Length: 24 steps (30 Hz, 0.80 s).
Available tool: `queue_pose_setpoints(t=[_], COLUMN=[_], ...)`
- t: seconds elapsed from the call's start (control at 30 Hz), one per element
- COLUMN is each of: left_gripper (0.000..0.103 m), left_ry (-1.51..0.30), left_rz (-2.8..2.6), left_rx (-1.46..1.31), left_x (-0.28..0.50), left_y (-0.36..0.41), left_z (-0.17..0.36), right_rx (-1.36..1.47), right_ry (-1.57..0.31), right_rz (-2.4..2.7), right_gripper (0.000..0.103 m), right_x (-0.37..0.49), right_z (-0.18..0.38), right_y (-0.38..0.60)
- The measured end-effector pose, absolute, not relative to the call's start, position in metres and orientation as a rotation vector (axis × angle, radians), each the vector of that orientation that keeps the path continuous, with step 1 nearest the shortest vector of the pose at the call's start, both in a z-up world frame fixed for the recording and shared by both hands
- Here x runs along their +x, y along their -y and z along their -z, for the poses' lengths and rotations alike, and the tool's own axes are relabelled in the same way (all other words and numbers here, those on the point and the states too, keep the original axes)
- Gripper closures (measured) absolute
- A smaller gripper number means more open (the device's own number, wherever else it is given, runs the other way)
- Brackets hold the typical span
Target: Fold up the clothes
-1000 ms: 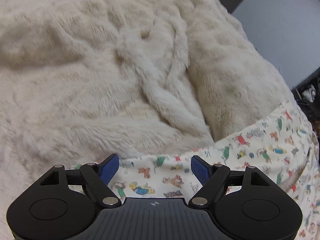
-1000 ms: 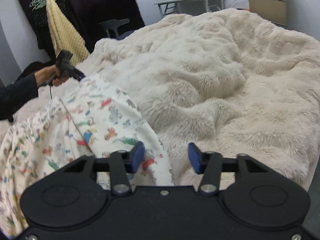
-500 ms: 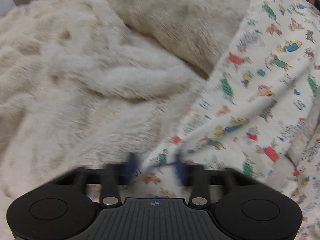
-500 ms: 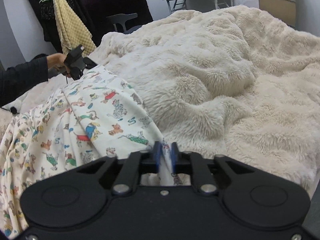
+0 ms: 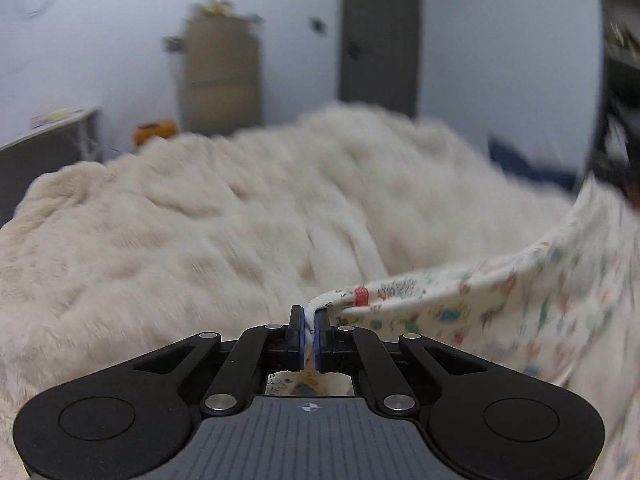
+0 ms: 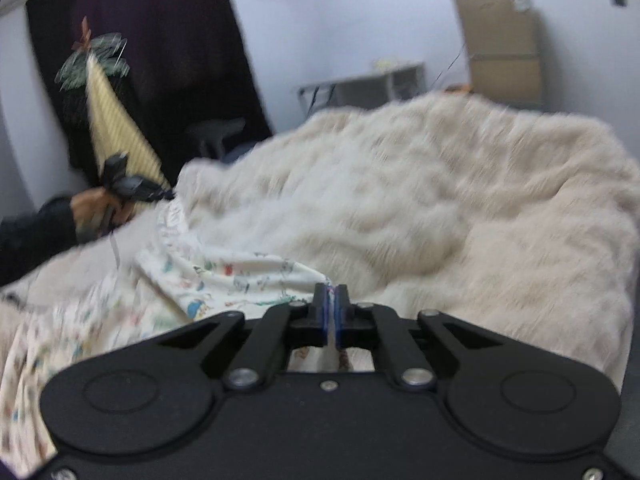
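A white garment with a small colourful cartoon print point(image 5: 500, 304) hangs stretched between my two grippers above a fluffy cream blanket point(image 5: 200, 232). My left gripper point(image 5: 307, 322) is shut on one edge of the garment, which runs off to the right. My right gripper point(image 6: 330, 304) is shut on another edge; the garment point(image 6: 224, 276) spreads left and down from it. In the right wrist view the left gripper point(image 6: 124, 184) shows far left in the person's hand. Both views are motion-blurred.
The cream blanket point(image 6: 440, 208) covers the whole bed. Behind it stand a cardboard box stack point(image 5: 220, 76), a grey table point(image 6: 360, 84), a dark chair point(image 6: 216, 136) and dark hanging clothes with a yellow checked cloth point(image 6: 116, 128).
Both grippers closed on the garment's edges and lifted it off the blanket. Both cameras tilted up, so the room's far wall now shows.
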<state>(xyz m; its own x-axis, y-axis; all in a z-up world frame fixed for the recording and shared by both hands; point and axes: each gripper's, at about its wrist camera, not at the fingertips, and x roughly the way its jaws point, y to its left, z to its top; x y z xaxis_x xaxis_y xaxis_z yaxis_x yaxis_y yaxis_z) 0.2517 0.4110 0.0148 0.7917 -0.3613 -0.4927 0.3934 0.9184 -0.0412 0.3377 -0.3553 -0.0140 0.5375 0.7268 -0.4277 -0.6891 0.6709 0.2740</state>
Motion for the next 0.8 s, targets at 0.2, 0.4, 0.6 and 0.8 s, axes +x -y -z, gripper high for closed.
queue_pose_setpoints(t=[0.2, 0.4, 0.6, 0.8], left_gripper=[0.078, 0.051, 0.051, 0.051], left_ry=[-0.682, -0.742, -0.775, -0.749], left_rz=[0.149, -0.025, 0.107, 0.16], left_rx=[0.15, 0.127, 0.343, 0.764], left_x=[0.31, 0.3, 0.204, 0.139], left_y=[-0.381, -0.364, -0.338, -0.29], left_z=[0.0, 0.026, 0.064, 0.139], right_rx=[-0.009, 0.04, 0.078, 0.185], right_ry=[-0.638, -0.723, -0.705, -0.645], right_rz=[-0.602, -0.444, -0.416, -0.432], right_gripper=[0.101, 0.09, 0.073, 0.068], right_x=[0.398, 0.397, 0.33, 0.236], right_z=[0.023, 0.035, 0.025, 0.024], right_y=[0.328, 0.338, 0.358, 0.37])
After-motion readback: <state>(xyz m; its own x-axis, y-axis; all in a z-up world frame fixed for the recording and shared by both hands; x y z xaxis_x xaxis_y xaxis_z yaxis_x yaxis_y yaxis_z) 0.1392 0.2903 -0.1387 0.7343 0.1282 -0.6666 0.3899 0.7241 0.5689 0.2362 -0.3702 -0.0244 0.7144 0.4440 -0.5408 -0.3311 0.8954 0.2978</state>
